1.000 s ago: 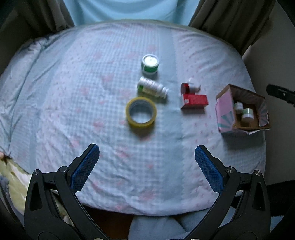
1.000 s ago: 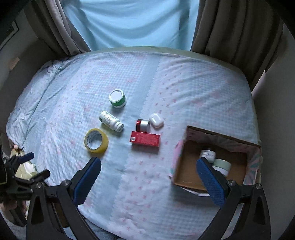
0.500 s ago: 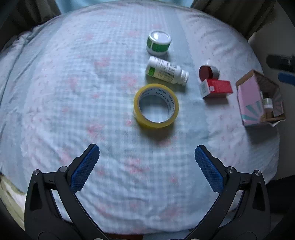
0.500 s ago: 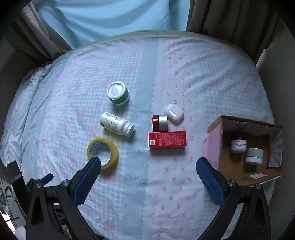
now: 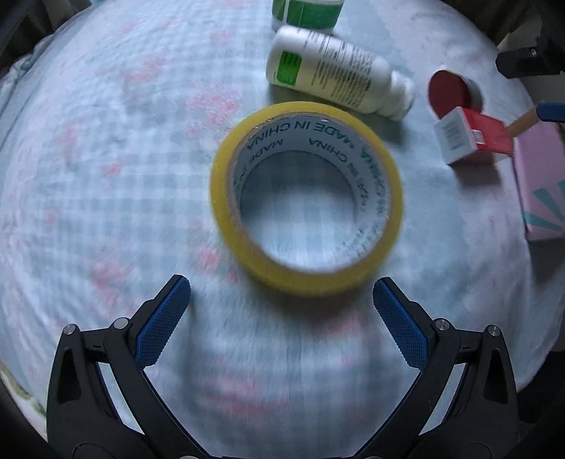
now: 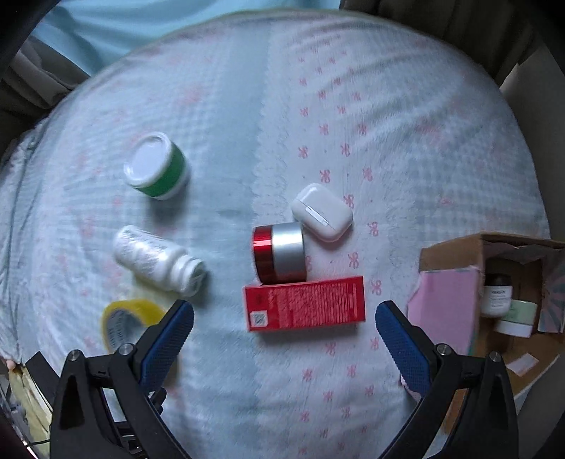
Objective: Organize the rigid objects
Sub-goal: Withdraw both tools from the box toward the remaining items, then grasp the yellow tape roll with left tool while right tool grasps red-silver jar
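My left gripper is open and empty, just short of a yellow tape roll lying flat on the bedspread. Beyond it lie a white bottle, a green-banded jar, a red jar and a red box. My right gripper is open and empty, low over the red box. Behind the box are the red and silver jar and a white earbud case. The white bottle, green jar and tape roll are to the left.
An open cardboard box with pink sides stands at the right edge of the bed and holds two jars. It also shows at the right of the left wrist view. Curtains hang behind the bed.
Both grippers have moved down and forward. The left one has closed in on the tape roll, the right one on the red box. Both stay open.
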A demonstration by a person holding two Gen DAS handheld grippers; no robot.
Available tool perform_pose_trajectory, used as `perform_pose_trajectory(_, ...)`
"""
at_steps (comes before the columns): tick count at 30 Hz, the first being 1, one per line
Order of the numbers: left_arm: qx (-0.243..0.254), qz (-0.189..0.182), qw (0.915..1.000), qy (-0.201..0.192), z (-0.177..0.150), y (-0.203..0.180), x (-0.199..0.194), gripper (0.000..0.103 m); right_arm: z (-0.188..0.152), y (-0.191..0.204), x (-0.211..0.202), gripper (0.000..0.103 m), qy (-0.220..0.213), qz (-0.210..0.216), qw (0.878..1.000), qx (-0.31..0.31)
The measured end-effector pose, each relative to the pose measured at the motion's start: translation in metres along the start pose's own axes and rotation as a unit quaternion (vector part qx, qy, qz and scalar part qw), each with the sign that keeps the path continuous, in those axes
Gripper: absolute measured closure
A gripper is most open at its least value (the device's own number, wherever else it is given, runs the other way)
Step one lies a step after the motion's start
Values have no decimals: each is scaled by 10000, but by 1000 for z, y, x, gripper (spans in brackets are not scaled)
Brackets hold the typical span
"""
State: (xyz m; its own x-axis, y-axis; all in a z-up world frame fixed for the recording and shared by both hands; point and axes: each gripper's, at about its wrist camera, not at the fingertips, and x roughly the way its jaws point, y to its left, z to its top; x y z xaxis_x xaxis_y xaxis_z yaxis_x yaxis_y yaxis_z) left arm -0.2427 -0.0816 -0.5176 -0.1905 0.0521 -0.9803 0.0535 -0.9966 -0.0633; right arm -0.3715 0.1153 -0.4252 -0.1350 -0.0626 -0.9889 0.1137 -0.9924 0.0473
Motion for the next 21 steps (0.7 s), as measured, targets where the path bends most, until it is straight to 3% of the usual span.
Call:
perform_pose_trajectory(8, 246, 160, 9995, -147, 28, -21, 15, 0, 21, 4, 38, 5, 213, -254, 9992, -239)
perform_pose_trajectory(16, 180, 275, 9995, -38, 50, -29, 24, 0, 38, 17, 65, 25, 507, -425, 9968, -448)
perform_pose_trajectory(18, 177, 299, 9994, -26, 51, -30, 25, 0, 39, 19, 69, 36, 579, -433, 9963, -466)
perform_pose_trajectory(21, 123, 296, 9995, -49, 52, -29, 24, 6, 38, 19, 75, 63, 701, -405, 9957, -458)
